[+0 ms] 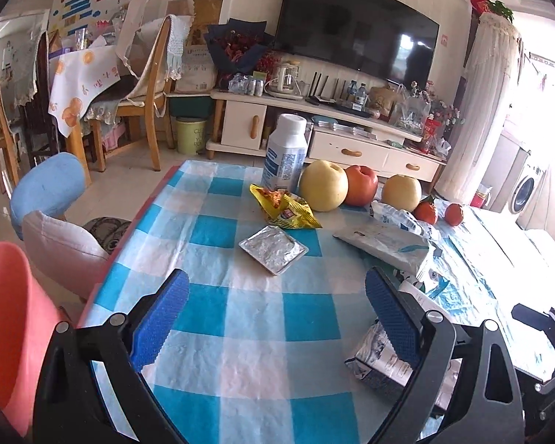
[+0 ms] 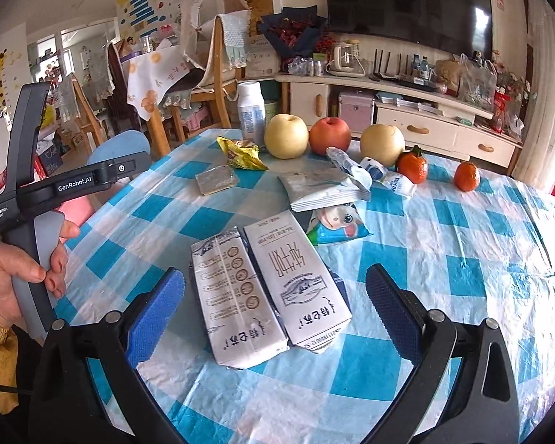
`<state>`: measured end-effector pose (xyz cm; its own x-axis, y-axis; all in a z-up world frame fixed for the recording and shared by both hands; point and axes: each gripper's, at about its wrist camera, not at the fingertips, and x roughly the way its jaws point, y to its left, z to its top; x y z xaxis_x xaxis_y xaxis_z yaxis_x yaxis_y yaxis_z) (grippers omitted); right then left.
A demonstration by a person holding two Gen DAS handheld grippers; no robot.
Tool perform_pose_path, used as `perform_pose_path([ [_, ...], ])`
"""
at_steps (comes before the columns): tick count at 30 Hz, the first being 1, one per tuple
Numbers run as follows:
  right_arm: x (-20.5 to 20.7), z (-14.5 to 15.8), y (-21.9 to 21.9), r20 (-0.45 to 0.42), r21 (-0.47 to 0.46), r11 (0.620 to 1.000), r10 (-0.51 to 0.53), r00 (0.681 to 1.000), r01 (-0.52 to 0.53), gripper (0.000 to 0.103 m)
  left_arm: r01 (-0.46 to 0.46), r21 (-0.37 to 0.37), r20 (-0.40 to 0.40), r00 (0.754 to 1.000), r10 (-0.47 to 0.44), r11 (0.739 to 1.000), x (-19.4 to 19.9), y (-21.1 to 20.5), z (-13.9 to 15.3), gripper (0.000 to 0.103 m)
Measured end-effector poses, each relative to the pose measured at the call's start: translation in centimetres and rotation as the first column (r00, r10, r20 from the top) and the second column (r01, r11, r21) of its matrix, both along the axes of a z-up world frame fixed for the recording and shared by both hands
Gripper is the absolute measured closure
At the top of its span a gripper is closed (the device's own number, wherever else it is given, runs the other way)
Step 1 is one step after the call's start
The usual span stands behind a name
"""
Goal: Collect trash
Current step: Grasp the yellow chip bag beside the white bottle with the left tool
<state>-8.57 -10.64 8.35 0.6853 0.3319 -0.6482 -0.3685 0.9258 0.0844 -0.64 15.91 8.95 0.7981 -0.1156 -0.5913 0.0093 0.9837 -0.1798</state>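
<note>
Trash lies on the blue-checked tablecloth (image 2: 444,266). Two flattened milk cartons (image 2: 270,288) lie side by side between the fingers of my right gripper (image 2: 275,310), which is open just above them. Beyond them are a cow-print wrapper (image 2: 338,222), a flat white pouch (image 2: 322,188), a crushed water bottle (image 2: 373,172), a yellow snack bag (image 2: 242,153) and a foil tray (image 2: 216,180). My left gripper (image 1: 277,318) is open over bare cloth, short of the foil tray (image 1: 273,248) and yellow bag (image 1: 283,207). One carton (image 1: 377,359) shows by its right finger.
A white bottle (image 2: 249,111), two pears (image 2: 286,136), an apple (image 2: 330,136) and two tangerines (image 2: 412,165) stand along the far side. Small chairs (image 1: 48,188) crowd the table's left edge. A hand (image 2: 14,277) holds the left gripper's handle. A TV cabinet (image 1: 314,125) stands behind.
</note>
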Motion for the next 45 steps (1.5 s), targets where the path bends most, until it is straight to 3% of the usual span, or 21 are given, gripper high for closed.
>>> perform_pose_path([
  [7,1.4,0.3,-1.6,-0.020,0.029,1.000,0.000,1.000,0.001,0.004,0.018,-0.025,-0.061,0.998,-0.019,1.000,6.8,-3.0,-1.5,0.008],
  [14,2.6,0.3,-3.2,-0.049,0.067,0.998,0.010,0.999,-0.007,0.004,-0.067,-0.131,-0.144,0.988,0.047,0.989,15.4,-3.2,-3.8,0.008],
  [20,3.5,0.0,-4.2,-0.091,0.132,0.991,0.029,0.995,-0.017,0.004,-0.143,-0.132,-0.235,0.966,0.109,0.981,20.1,-2.8,-5.9,0.009],
  [21,3.5,-0.1,-4.3,-0.093,0.137,0.990,0.032,0.995,-0.019,0.004,-0.149,-0.124,-0.248,0.962,0.115,0.981,20.6,-2.9,-6.2,0.010],
  [23,3.6,-0.1,-4.3,-0.098,0.146,0.989,0.040,0.994,-0.025,0.004,-0.172,-0.097,-0.277,0.951,0.140,0.980,21.5,-2.9,-6.8,0.027],
  [25,3.6,-0.1,-4.4,-0.103,0.154,0.988,0.047,0.994,-0.031,0.004,-0.180,-0.090,-0.297,0.944,0.146,0.980,22.1,-2.8,-7.3,0.037],
  [26,3.6,-0.1,-4.5,-0.104,0.157,0.987,0.049,0.993,-0.032,0.004,-0.182,-0.085,-0.308,0.940,0.148,0.980,22.4,-2.7,-7.7,0.043],
  [34,3.8,-0.6,-5.1,-0.145,0.164,0.986,0.049,0.988,-0.025,0.004,-0.135,-0.055,-0.292,0.950,0.113,0.989,20.9,-4.1,-7.8,0.055],
  [41,4.0,-2.1,-5.0,-0.232,0.176,0.983,0.099,0.968,-0.058,0.004,-0.006,-0.039,-0.281,0.960,-0.005,0.999,16.1,-7.2,-7.5,0.058],
  [45,3.7,-2.7,-5.0,-0.243,0.132,0.989,0.098,0.965,-0.067,0.004,0.060,-0.046,-0.278,0.958,-0.071,0.997,12.8,-8.8,-7.3,0.058],
])
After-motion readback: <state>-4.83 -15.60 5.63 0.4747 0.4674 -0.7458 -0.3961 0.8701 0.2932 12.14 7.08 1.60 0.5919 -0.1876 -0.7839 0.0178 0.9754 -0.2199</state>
